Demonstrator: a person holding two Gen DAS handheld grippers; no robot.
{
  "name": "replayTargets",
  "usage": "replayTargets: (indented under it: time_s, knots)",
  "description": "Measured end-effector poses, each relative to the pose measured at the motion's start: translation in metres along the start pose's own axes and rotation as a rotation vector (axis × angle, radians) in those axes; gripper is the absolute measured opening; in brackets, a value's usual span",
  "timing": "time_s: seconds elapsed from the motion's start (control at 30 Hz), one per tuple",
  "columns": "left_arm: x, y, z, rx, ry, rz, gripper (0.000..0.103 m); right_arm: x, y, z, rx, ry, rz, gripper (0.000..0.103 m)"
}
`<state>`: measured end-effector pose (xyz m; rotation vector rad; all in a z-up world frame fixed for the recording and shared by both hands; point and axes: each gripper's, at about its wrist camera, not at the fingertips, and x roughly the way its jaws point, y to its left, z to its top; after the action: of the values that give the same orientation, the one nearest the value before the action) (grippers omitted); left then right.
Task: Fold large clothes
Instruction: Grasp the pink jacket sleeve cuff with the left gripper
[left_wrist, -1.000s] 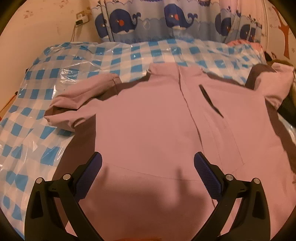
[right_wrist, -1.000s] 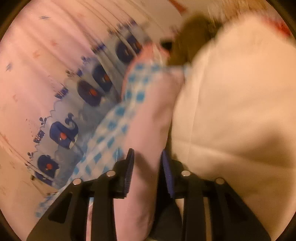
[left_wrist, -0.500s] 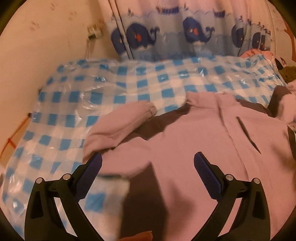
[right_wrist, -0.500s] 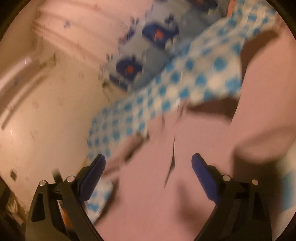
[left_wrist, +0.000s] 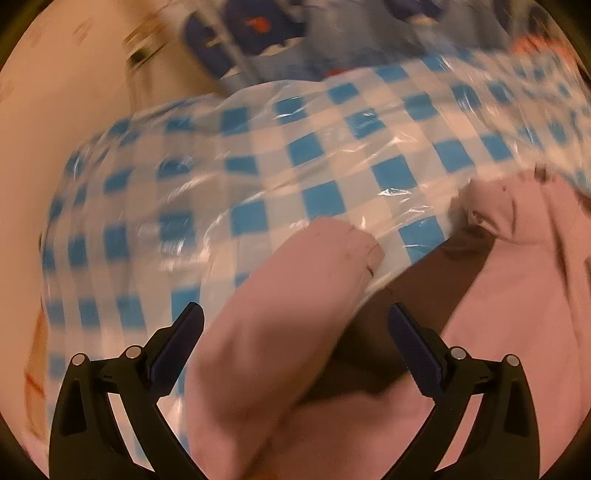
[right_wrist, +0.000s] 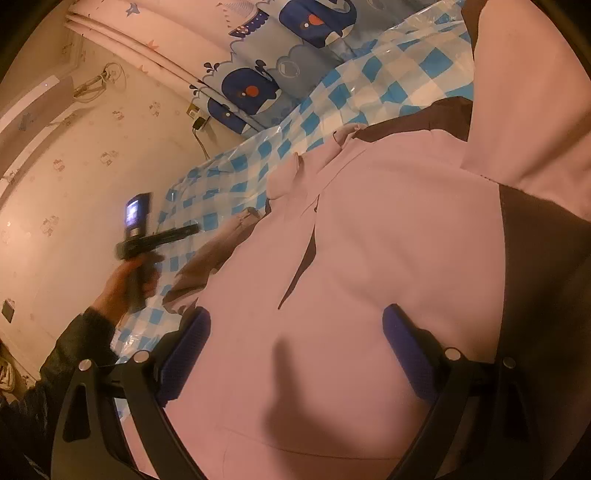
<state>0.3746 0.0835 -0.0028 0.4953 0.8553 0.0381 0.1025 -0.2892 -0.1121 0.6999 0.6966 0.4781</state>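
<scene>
A large pink jacket (right_wrist: 369, 258) lies front up on a bed with a blue-and-white checked plastic cover (left_wrist: 314, 155). Its left sleeve (left_wrist: 288, 314) lies bunched between the fingers of my left gripper (left_wrist: 295, 339), which is open above it. The jacket's collar (left_wrist: 495, 206) shows at the right of that view. My right gripper (right_wrist: 295, 350) is open over the jacket's body, with the other sleeve (right_wrist: 528, 110) folded across at the upper right. The left gripper (right_wrist: 155, 236) also shows in the right wrist view, held in a hand over the sleeve.
A whale-print curtain (right_wrist: 295, 48) hangs behind the bed. A beige wall (right_wrist: 74, 177) with a socket and cable (right_wrist: 197, 122) stands to the left. The checked cover (right_wrist: 369, 85) stretches beyond the jacket.
My left gripper has moved left and forward from the jacket's body to over the left sleeve. My right gripper let go of the right sleeve, opened, and now looks across the jacket.
</scene>
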Motion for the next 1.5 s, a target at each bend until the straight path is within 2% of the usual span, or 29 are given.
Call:
replayTargets:
  time_s: [0.07, 0.1, 0.17, 0.23, 0.3, 0.47, 0.7, 0.73, 0.77, 0.8, 0.83, 0.87, 0.97, 1.0, 1.1, 1.13, 1.17, 1.2, 1.3, 1.37, 1.4, 1.43, 1.5]
  knots:
    - [0.018, -0.019, 0.007, 0.151, -0.025, 0.11, 0.096, 0.0, -0.003, 0.0, 0.01, 0.0, 0.014, 0.091]
    - [0.03, -0.028, 0.006, 0.236, -0.006, 0.119, 0.096, -0.001, -0.004, 0.001, 0.013, 0.0, 0.018, 0.091]
    - [0.047, -0.03, 0.005, 0.288, 0.046, 0.086, 0.096, 0.0, -0.005, 0.001, 0.014, 0.003, 0.024, 0.091]
    - [0.054, -0.027, 0.002, 0.29, 0.043, 0.078, 0.096, 0.002, -0.005, 0.001, 0.007, 0.01, 0.024, 0.091]
    - [0.066, -0.024, -0.004, 0.293, 0.077, 0.06, 0.096, 0.003, -0.004, 0.001, 0.003, 0.012, 0.022, 0.091]
    - [0.071, -0.026, -0.023, 0.316, 0.071, 0.039, 0.096, 0.003, -0.006, 0.003, 0.003, 0.014, 0.025, 0.091]
    - [0.098, -0.045, -0.03, 0.383, 0.114, 0.135, 0.096, 0.002, -0.006, 0.003, 0.0, 0.016, 0.023, 0.091]
    - [0.108, -0.046, -0.031, 0.38, 0.147, 0.172, 0.094, 0.001, -0.006, 0.003, -0.002, 0.016, 0.023, 0.091]
    - [0.116, -0.044, -0.031, 0.366, 0.179, 0.2, 0.071, 0.001, -0.007, 0.003, -0.003, 0.016, 0.022, 0.091]
    - [0.122, -0.04, -0.031, 0.328, 0.21, 0.207, 0.054, 0.001, -0.007, 0.003, -0.006, 0.016, 0.022, 0.091]
    - [0.124, -0.031, -0.029, 0.249, 0.226, 0.208, 0.028, 0.001, -0.008, 0.003, -0.008, 0.016, 0.022, 0.091]
    - [0.121, -0.021, -0.027, 0.18, 0.22, 0.197, 0.018, 0.001, -0.008, 0.003, -0.01, 0.015, 0.022, 0.091]
    - [0.101, 0.017, -0.025, 0.005, 0.176, 0.168, 0.013, 0.001, -0.008, 0.002, -0.015, 0.015, 0.023, 0.091]
    - [0.092, 0.03, -0.026, -0.051, 0.157, 0.154, 0.013, 0.001, -0.008, 0.002, -0.016, 0.015, 0.022, 0.091]
    - [0.046, 0.098, -0.041, -0.343, 0.045, 0.077, 0.013, 0.001, -0.007, 0.001, -0.017, 0.015, 0.021, 0.091]
    - [0.024, 0.134, -0.056, -0.484, -0.006, 0.036, 0.013, 0.001, -0.007, 0.001, -0.017, 0.015, 0.021, 0.091]
    - [0.013, 0.154, -0.068, -0.552, -0.029, 0.02, 0.013, 0.001, -0.008, 0.002, -0.017, 0.015, 0.021, 0.091]
    - [-0.003, 0.186, -0.09, -0.661, -0.061, -0.01, 0.013, 0.001, -0.007, 0.002, -0.017, 0.015, 0.021, 0.091]
    - [-0.02, 0.252, -0.15, -0.89, -0.079, -0.028, 0.015, 0.001, -0.008, 0.002, -0.018, 0.017, 0.02, 0.091]
    - [-0.003, 0.294, -0.206, -1.021, 0.014, -0.014, 0.024, 0.001, -0.007, 0.002, -0.02, 0.018, 0.017, 0.091]
    - [0.008, 0.306, -0.227, -1.064, 0.063, -0.034, 0.027, 0.001, -0.007, 0.002, -0.022, 0.018, 0.016, 0.091]
    - [0.026, 0.317, -0.26, -1.125, 0.156, -0.065, 0.033, 0.001, -0.007, 0.002, -0.024, 0.019, 0.013, 0.091]
    - [0.04, 0.325, -0.307, -1.223, 0.233, -0.08, 0.058, 0.001, -0.007, 0.002, -0.027, 0.022, 0.009, 0.091]
